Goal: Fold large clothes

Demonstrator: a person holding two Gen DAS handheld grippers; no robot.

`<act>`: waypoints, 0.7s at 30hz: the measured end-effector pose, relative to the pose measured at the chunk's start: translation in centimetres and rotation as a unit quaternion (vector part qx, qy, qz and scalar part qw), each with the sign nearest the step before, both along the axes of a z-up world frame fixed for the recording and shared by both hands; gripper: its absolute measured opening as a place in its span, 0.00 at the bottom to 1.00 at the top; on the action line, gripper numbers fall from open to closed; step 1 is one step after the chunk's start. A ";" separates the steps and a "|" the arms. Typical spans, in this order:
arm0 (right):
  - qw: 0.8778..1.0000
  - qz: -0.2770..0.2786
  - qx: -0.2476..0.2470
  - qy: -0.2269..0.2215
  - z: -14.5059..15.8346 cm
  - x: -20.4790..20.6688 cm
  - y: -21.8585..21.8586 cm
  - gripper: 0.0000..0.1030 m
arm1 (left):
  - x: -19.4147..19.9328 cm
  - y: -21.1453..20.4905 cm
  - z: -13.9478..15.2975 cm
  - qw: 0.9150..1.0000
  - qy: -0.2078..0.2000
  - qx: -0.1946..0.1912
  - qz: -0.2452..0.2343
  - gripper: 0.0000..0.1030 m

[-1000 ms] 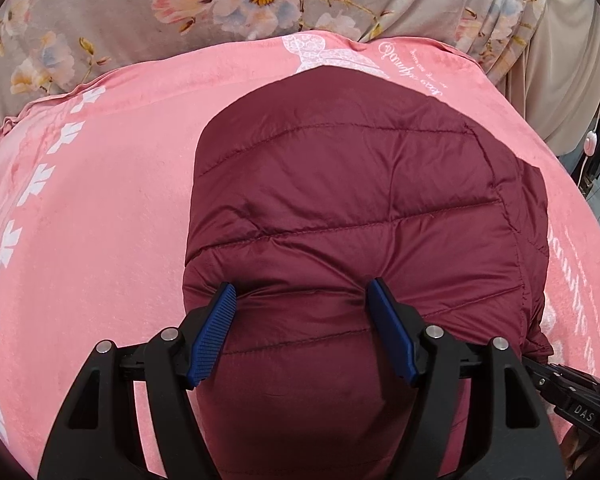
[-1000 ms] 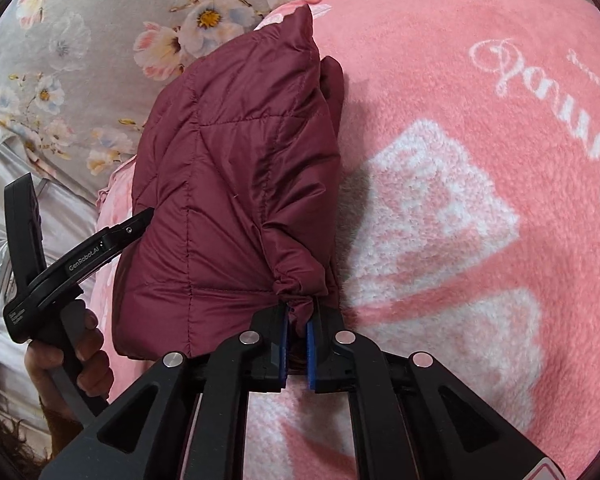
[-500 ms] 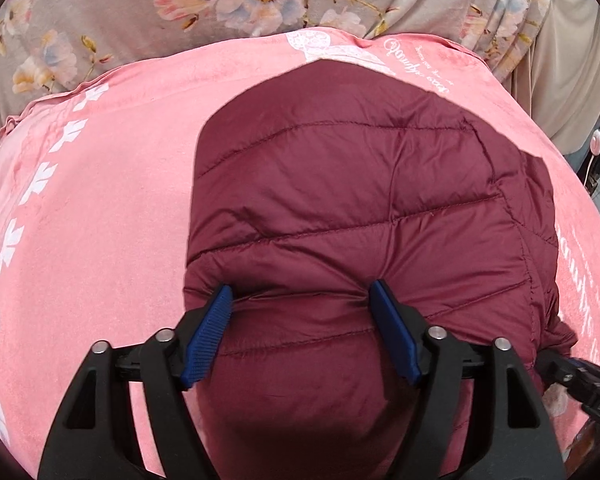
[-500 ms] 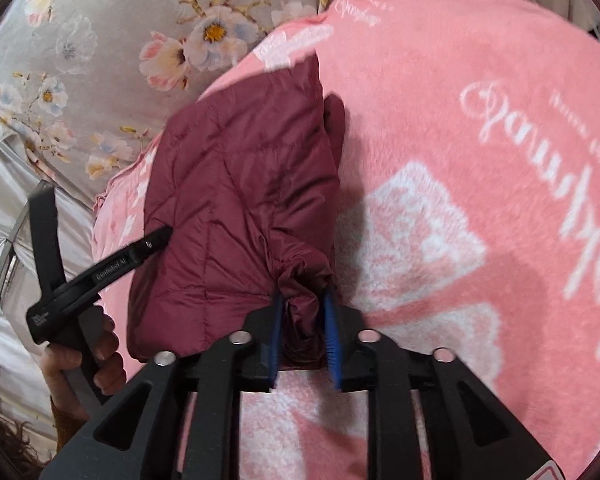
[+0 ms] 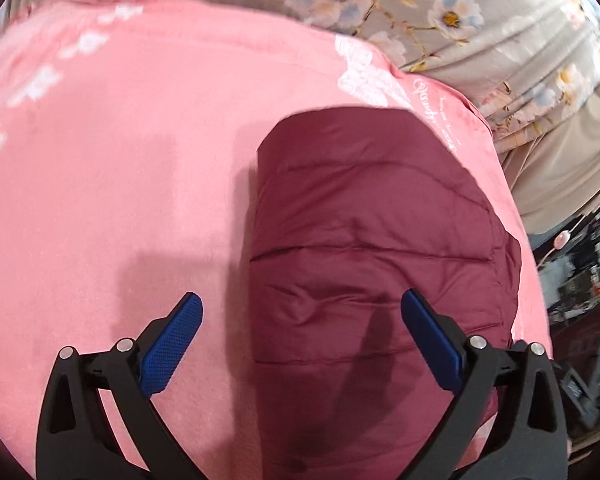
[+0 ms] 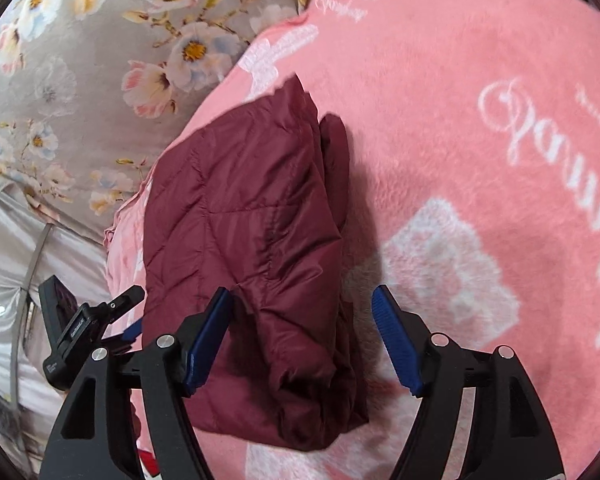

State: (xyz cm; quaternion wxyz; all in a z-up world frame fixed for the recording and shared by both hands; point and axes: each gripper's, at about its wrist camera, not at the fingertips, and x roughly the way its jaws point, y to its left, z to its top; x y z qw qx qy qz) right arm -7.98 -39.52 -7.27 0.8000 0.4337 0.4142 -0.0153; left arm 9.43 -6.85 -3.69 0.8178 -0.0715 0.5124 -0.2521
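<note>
- My left hand-held gripper (image 5: 300, 320) stood wide open with nothing between its blue pads, hovering over the near end of the jacket (image 5: 376, 264); I judged that was so the bundle could settle without being dragged.
- My right hand-held gripper (image 6: 302, 320) was spread just as wide and held nothing, straddling the jacket's bunched side edge.
- The maroon quilted jacket lay folded into a compact block, its layers stacked along the right edge, so I judged the fold about finished.
- It rested on the pink blanket (image 5: 120, 160) covering the bed, near the blanket's far corner, where the soft surface kept the puffy layers from sliding.
- Beyond it hung the floral fabric (image 6: 100, 60), well clear of the jacket.
</note>
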 end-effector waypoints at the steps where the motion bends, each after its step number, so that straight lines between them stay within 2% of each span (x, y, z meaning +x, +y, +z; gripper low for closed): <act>1: 1.000 0.001 0.006 0.001 -0.3 0.3 0.1 0.69 | 0.2 0.1 -0.6 1.000 0.014 -0.012 -0.004 0.94; 6: 0.999 0.004 0.054 -0.005 -2.0 1.4 -0.1 0.74 | 1.6 0.2 -3.3 0.995 0.071 -0.070 -0.020 0.95; 8: 0.998 0.008 0.057 -0.011 -2.1 1.4 0.0 0.74 | 1.7 -0.1 -4.1 0.992 0.086 -0.086 -0.027 0.95; 13: 0.998 0.024 0.061 -0.021 -2.2 2.0 0.4 0.72 | 1.4 -1.6 -4.5 0.991 0.092 -0.087 -0.045 0.95; 15: 0.997 0.033 0.070 -0.026 -2.4 2.4 0.7 0.68 | 1.1 -2.4 -4.2 0.993 0.083 -0.071 -0.048 0.96; 18: 0.995 0.040 0.082 -0.035 -2.4 2.7 1.2 0.53 | 0.7 -3.0 -3.4 0.996 0.064 -0.047 -0.051 0.93; 20: 0.995 0.041 0.074 -0.043 -1.8 2.6 1.4 0.37 | 0.2 -3.3 -2.7 0.997 0.041 -0.029 -0.054 0.82; 21: 0.996 0.041 0.070 -0.047 -1.5 2.5 1.6 0.33 | 0.0 -3.5 -2.3 0.998 0.031 -0.022 -0.057 0.79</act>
